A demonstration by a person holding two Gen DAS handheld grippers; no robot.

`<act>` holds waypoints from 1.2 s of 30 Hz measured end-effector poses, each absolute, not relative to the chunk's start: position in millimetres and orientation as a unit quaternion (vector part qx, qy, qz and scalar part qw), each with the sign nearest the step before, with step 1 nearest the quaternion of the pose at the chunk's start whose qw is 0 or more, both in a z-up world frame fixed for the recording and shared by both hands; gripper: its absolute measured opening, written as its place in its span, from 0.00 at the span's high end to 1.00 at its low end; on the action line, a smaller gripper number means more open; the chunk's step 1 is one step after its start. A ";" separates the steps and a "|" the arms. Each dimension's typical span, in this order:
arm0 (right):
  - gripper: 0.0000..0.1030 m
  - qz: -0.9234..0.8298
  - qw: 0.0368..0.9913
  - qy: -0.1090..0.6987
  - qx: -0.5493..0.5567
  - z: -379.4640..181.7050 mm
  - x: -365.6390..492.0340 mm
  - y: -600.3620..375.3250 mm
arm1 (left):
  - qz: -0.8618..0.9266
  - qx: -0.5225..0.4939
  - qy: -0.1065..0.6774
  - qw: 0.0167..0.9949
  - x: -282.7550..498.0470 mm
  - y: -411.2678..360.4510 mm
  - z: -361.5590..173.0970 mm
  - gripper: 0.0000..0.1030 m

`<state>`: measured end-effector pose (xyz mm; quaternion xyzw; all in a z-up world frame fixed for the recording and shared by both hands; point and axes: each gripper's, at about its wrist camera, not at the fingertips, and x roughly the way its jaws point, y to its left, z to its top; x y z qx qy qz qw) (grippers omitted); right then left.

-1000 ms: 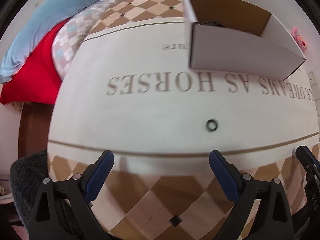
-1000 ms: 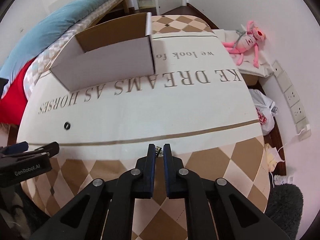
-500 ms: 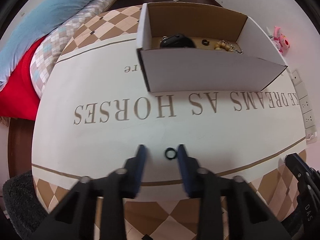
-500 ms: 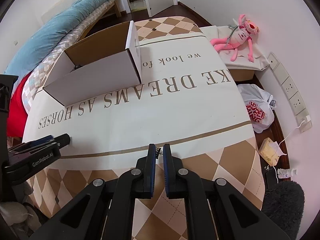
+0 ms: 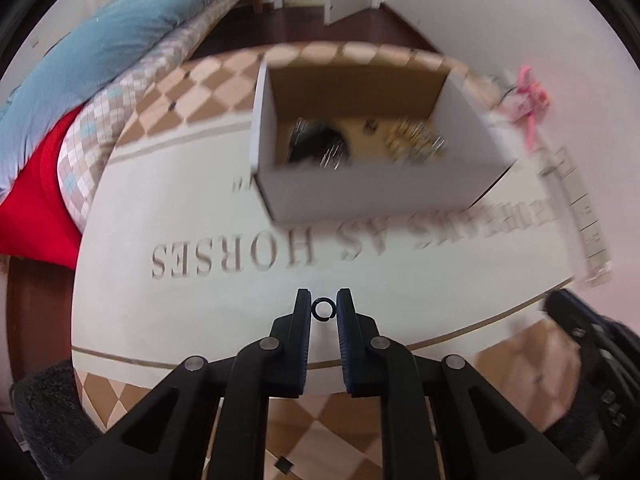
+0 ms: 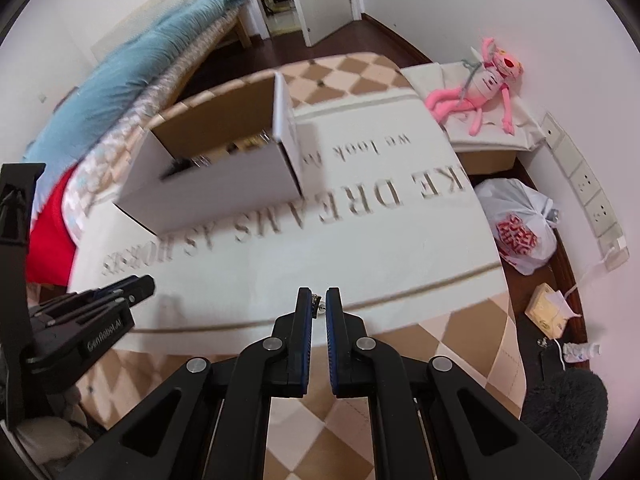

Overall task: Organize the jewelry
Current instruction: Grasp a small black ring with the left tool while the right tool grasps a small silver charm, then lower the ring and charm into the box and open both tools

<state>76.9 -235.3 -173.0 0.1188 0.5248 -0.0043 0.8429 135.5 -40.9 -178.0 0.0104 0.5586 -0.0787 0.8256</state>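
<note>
Left claw [image 5: 324, 309]: jaws have just been closing and now stand narrow, pinching a small black ring [image 5: 323, 309] between the blue pads; the ring faces the camera, its hole open to view.
Right claw [image 6: 319, 307]: narrow, nipped on a small silvery piece [image 6: 317, 306] at the very tips; too small to tell what kind of jewelry it is.
Box [image 5: 372, 196]: open-topped cardboard box, white outside and brown inside, standing on the printed cloth [image 5: 224, 312] ahead of both claws.
Box contents: a dark bundle [image 5: 316, 146] and a golden heap [image 5: 414, 140] lie on the bottom; blurred, so no more can be said.
Key relation, left: the box opening lies straight ahead of and beyond the left claw, a little to its right, with the near white wall between ring and opening.
Key relation, right: the same box lies ahead and to the left of the right claw, its short end wall [image 6: 286, 114] turned this way.
Long axis: the box runs crosswise in front of the left claw, so that claw meets its long side.
Nearer hand: by my reading the left claw, being more squarely in front.
Step in hand: judged, carrying both pieces toward the box; neither is over the opening yet.
Risk: the ring is held only by its rim and could slip out.
</note>
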 end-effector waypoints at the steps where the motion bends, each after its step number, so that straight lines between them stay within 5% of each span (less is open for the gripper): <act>1: 0.93 0.002 0.845 0.520 0.126 -166.6 80.4 -235.7 | -0.087 0.003 0.556 0.826 140.3 -39.8 -170.5 0.90; 6: 0.93 0.049 0.848 0.498 0.173 -135.4 127.7 -237.0 | -0.136 -0.057 0.557 0.818 188.9 -39.2 -134.7 0.90; 19: 0.92 0.092 0.812 0.556 0.152 -148.3 255.8 -221.2 | -0.133 -0.086 0.604 0.781 288.5 -28.5 -150.1 0.88; 22: 0.92 0.087 0.803 0.570 0.146 -151.5 265.5 -221.3 | -0.126 -0.086 0.598 0.787 294.0 -23.1 -145.5 0.62; 23: 0.91 0.087 0.803 0.570 0.147 -150.9 266.2 -222.6 | -0.124 -0.085 0.595 0.790 294.7 -21.4 -143.6 0.44; 26: 0.86 0.081 0.808 0.566 0.143 -146.1 264.6 -226.1 | -0.106 -0.080 0.584 0.801 292.6 -12.7 -136.9 0.36; 30: 0.77 0.071 0.813 0.564 0.128 -140.2 259.5 -228.8 | -0.082 -0.067 0.580 0.808 286.2 -2.8 -136.8 0.12; 36: 0.24 0.032 0.828 0.556 0.062 -135.3 246.9 -226.0 | -0.031 -0.027 0.566 0.824 263.0 7.8 -144.7 0.00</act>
